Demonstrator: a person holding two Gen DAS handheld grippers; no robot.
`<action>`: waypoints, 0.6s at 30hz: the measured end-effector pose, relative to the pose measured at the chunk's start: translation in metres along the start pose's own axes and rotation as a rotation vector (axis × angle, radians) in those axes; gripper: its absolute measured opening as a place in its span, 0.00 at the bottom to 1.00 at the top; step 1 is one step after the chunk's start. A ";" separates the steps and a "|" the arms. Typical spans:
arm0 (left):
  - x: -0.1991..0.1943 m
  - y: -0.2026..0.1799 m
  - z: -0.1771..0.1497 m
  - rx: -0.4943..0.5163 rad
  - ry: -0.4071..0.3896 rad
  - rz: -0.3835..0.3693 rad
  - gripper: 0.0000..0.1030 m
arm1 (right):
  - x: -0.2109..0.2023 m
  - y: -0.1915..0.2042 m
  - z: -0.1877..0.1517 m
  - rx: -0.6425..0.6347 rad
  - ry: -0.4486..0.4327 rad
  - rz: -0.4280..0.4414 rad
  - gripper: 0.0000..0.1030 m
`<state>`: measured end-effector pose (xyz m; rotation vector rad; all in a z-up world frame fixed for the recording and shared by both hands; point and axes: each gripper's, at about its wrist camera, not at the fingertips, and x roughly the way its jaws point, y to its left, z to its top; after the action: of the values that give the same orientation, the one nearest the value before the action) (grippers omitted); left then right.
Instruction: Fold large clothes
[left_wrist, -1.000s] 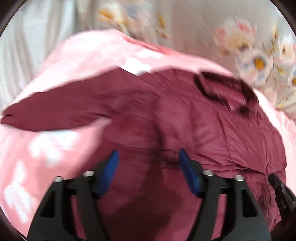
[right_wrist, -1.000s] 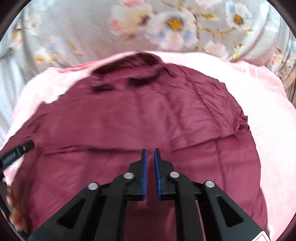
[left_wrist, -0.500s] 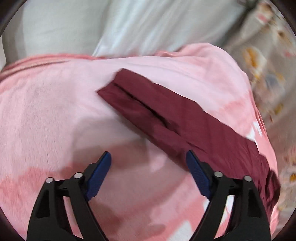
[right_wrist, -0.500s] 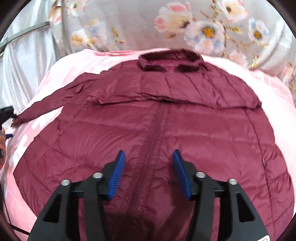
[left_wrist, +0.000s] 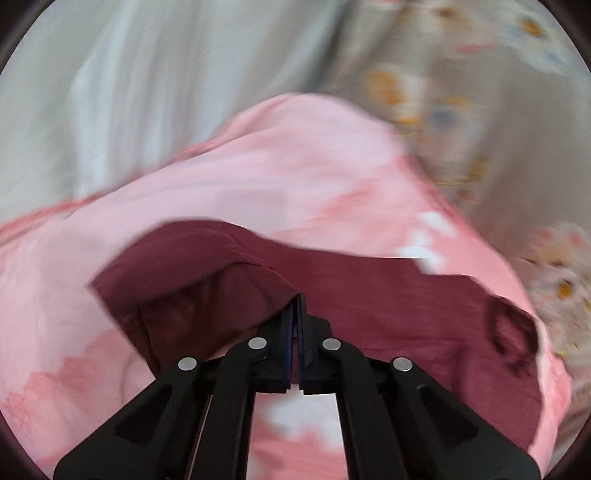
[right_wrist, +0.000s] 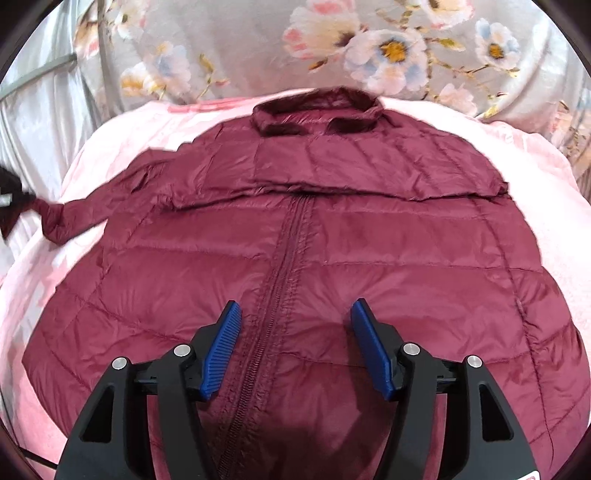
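Near the bottom of the right wrist view, the right gripper hangs with its blue pads parted and nothing between them; its jaws have just been opening. Directly under it lies the maroon jacket, spread front-up over the pink blanket, its zipper running from the lower centre of the frame up toward the collar at top centre. That is the jacket's long axis, and it lines up roughly with the way this gripper points.

In the left wrist view, the left gripper is clamped tight on the end of the sleeve, having just closed on it; the cloth bunches over the pads at lower centre. From there the sleeve runs rightward across the frame toward the body and collar at the right edge. In the right view the same sleeve stretches out to the left edge of the frame, well apart from the right gripper.

So the left hand holds the piece to be folded, and the fold likely carries it rightward, across the zipper line. No container is in sight; floral fabric fills the far background.
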<state>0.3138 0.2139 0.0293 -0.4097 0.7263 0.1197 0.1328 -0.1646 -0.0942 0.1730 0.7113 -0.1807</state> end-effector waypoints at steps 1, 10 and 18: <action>-0.007 -0.021 0.000 0.031 -0.012 -0.029 0.00 | -0.004 -0.004 -0.001 0.015 -0.015 0.004 0.60; -0.065 -0.233 -0.082 0.383 0.034 -0.371 0.05 | -0.023 -0.039 -0.005 0.054 -0.036 -0.019 0.60; -0.038 -0.205 -0.163 0.360 0.115 -0.383 0.79 | -0.030 -0.082 0.013 0.095 -0.057 -0.041 0.63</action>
<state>0.2348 -0.0375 0.0110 -0.2050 0.7521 -0.3938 0.1003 -0.2440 -0.0720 0.2434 0.6502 -0.2582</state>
